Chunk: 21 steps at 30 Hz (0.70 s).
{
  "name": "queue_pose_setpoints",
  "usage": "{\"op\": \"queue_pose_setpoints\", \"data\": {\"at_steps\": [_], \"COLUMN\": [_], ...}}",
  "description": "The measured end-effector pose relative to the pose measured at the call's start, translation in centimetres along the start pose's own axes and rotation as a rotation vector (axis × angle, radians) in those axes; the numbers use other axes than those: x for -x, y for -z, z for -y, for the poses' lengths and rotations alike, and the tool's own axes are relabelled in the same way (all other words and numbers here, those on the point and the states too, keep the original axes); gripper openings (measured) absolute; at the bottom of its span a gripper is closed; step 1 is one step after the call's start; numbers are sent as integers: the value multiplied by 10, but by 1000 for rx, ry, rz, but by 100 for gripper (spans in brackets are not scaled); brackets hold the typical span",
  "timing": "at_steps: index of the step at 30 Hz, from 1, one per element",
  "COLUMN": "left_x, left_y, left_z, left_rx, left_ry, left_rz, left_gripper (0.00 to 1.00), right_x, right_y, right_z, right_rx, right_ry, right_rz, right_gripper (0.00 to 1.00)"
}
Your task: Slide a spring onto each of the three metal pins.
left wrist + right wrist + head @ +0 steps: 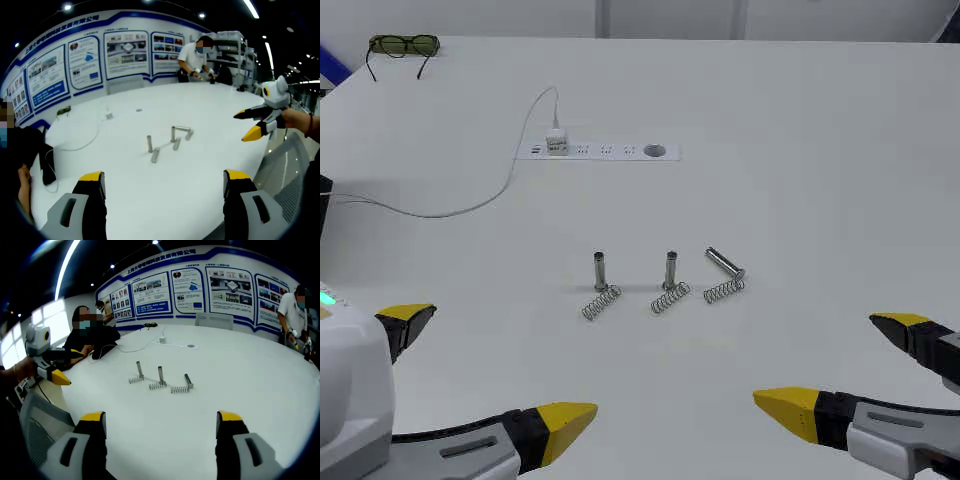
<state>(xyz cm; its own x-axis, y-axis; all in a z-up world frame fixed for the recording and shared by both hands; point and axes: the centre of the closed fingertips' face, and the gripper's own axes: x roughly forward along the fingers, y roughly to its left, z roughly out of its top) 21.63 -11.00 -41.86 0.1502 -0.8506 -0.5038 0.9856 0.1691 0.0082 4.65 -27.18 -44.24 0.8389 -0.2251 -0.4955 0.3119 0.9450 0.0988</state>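
A: Where are the pins [671,268]?
B: Out ahead, between the left gripper [512,360] and the right gripper [814,359]. Two stand up. One lies down. A spring [670,298] lies by each, on the side nearer the grippers.
A: Room to move?
B: Lots of bare table [800,200] all round them.
A: And the grippers?
B: Both float near the table's edge, jaws wide apart, holding nothing.

Bright, even light; fisheye-warped edges
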Motion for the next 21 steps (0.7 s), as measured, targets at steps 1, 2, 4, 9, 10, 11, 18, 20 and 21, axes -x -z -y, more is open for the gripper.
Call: {"op": "queue_pose_setpoints", "data": {"at_steps": [1, 2, 4, 9, 10, 11, 18, 20, 21], "left_x": [0, 0, 0, 1, 1, 1, 1, 1, 1], "left_y": [0, -1, -1, -1, -1, -1, 0, 0, -1], "left_z": [0, 0, 0, -1, -1, -1, -1, -1, -1], "left_rx": [0, 0, 1, 5, 6, 7, 9, 8, 8], "left_ry": [-1, -1, -2, -3, -2, -3, -4, -7, -7], "left_rz": [2, 2, 3, 4, 4, 4, 1, 3, 6], "left_gripper": [100, 100, 100, 100, 100, 100, 100, 100, 100], "right_x": [0, 0, 1, 1, 2, 2, 4, 5, 5], "right_y": [0, 0, 0, 0, -1, -2, -1, -1, -1], "right_z": [0, -1, -1, 0, 0, 0, 2, 2, 2], "right_rx": [-3, -5, -4, -1, -7, -9, -18, -18, -13], "right_ry": [-2, -4, -3, 3, 4, 4, 12, 13, 14], "right_rz": [2, 3, 2, 5, 11, 13, 11, 12, 9], "right_gripper": [92, 92, 92, 92, 92, 92, 92, 92, 92]}}
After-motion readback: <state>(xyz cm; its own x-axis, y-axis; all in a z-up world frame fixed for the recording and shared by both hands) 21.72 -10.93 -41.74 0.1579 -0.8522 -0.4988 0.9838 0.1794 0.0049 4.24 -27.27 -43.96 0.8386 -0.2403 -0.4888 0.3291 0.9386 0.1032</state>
